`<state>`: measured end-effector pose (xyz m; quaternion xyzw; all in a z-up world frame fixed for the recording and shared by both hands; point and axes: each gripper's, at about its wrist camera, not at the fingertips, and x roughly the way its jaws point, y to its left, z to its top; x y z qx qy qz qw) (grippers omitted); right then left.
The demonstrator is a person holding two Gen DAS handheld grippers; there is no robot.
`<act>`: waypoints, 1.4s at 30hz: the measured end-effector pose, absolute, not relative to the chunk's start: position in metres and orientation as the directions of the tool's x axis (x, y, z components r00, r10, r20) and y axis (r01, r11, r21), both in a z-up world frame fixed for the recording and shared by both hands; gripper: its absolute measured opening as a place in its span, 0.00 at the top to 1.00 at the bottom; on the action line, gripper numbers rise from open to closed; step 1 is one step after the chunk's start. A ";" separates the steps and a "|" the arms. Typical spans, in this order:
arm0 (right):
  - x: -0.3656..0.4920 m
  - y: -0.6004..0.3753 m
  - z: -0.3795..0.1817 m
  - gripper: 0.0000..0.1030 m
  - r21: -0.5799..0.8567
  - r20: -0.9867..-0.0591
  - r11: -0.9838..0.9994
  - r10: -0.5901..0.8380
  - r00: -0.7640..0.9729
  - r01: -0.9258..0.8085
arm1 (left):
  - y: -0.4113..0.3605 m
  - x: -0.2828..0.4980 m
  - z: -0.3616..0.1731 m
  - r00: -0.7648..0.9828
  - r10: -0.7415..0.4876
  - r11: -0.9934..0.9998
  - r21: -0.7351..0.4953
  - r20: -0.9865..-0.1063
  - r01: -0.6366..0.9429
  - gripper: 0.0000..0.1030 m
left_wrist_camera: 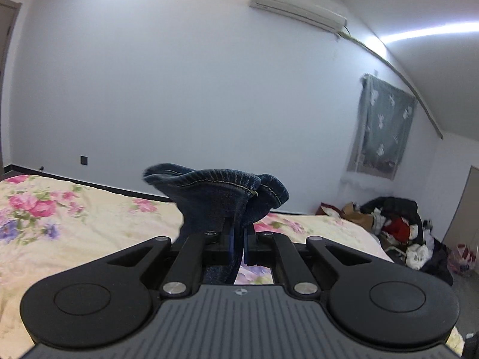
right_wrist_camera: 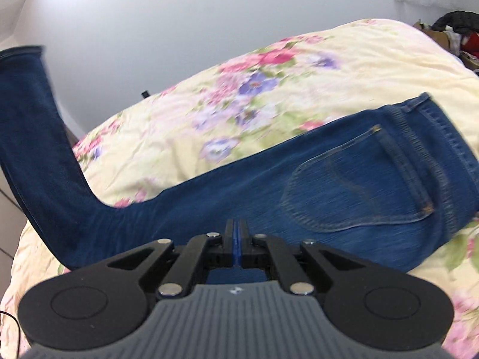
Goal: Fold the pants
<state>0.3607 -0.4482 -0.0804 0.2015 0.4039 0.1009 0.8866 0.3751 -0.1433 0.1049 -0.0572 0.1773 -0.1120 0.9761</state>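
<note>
The blue jeans lie on the floral bedspread, back pocket up, waistband at the right. Their leg end is lifted into the air at the left. My left gripper is shut on the hem of that leg and holds it above the bed; the cuff bunches over the fingertips. My right gripper is shut with its jaws pressed together, hovering over the thigh part of the jeans; nothing shows between the jaws.
The bed fills the room's middle. A pile of clothes and bags lies on the floor at the right by the wall. A curtain hangs on the right wall.
</note>
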 end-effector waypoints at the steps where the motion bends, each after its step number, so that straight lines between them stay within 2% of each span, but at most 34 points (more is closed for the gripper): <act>1: 0.362 -0.466 -0.081 1.00 0.447 -0.671 0.894 0.340 0.659 -0.006 | -0.165 0.382 0.091 0.898 -0.256 0.966 -0.140 -0.358 0.219 0.95; 6: 0.353 -0.516 -0.105 1.00 0.482 -0.677 0.874 0.330 0.657 0.058 | -0.272 0.377 -0.011 0.776 -0.325 0.935 -0.063 -0.541 0.349 0.95; 10: 0.348 -0.532 -0.132 1.00 0.500 -0.702 0.862 0.348 0.621 0.082 | -0.311 0.350 -0.076 0.678 -0.341 0.891 0.006 -0.651 0.454 0.95; 16: 0.336 -0.535 -0.151 1.00 0.556 -0.693 0.828 0.412 0.592 0.075 | -0.296 0.347 -0.095 0.528 -0.414 0.858 -0.123 -0.742 0.500 0.94; 17: 0.334 -0.533 -0.151 1.00 0.570 -0.684 0.819 0.428 0.591 0.067 | -0.294 0.348 -0.096 0.499 -0.433 0.845 -0.145 -0.751 0.514 0.89; 20: 0.334 -0.524 -0.147 1.00 0.603 -0.664 0.796 0.462 0.588 0.055 | -0.294 0.352 -0.101 0.405 -0.491 0.790 -0.197 -0.771 0.581 0.71; 22: 0.333 -0.517 -0.142 0.96 0.612 -0.657 0.789 0.470 0.590 0.052 | -0.293 0.349 -0.102 0.356 -0.543 0.751 -0.250 -0.761 0.612 0.67; 24: 0.331 -0.515 -0.135 0.92 0.618 -0.650 0.784 0.467 0.599 0.060 | -0.293 0.346 -0.103 0.300 -0.601 0.704 -0.313 -0.741 0.638 0.57; 26: 0.330 -0.515 -0.130 0.80 0.630 -0.644 0.773 0.465 0.607 0.077 | -0.291 0.342 -0.097 0.320 -0.615 0.697 -0.307 -0.721 0.648 0.57; 28: 0.329 -0.518 -0.125 0.65 0.636 -0.641 0.764 0.449 0.622 0.104 | -0.282 0.340 -0.089 0.334 -0.625 0.697 -0.311 -0.705 0.646 0.56; 30: 0.330 -0.522 -0.123 0.63 0.660 -0.630 0.741 0.456 0.628 0.124 | -0.264 0.344 -0.079 0.369 -0.622 0.715 -0.309 -0.690 0.627 0.55; 33: 0.336 -0.523 -0.129 0.55 0.719 -0.602 0.678 0.496 0.626 0.154 | -0.229 0.349 -0.067 0.451 -0.568 0.774 -0.260 -0.689 0.578 0.53; 38: 0.353 -0.509 -0.156 0.55 0.763 -0.601 0.607 0.536 0.593 0.224 | -0.159 0.357 -0.065 0.555 -0.460 0.871 -0.228 -0.694 0.436 0.53; 42: 0.367 -0.496 -0.179 0.55 0.750 -0.623 0.604 0.507 0.596 0.269 | -0.111 0.363 -0.075 0.593 -0.395 0.915 -0.242 -0.702 0.324 0.53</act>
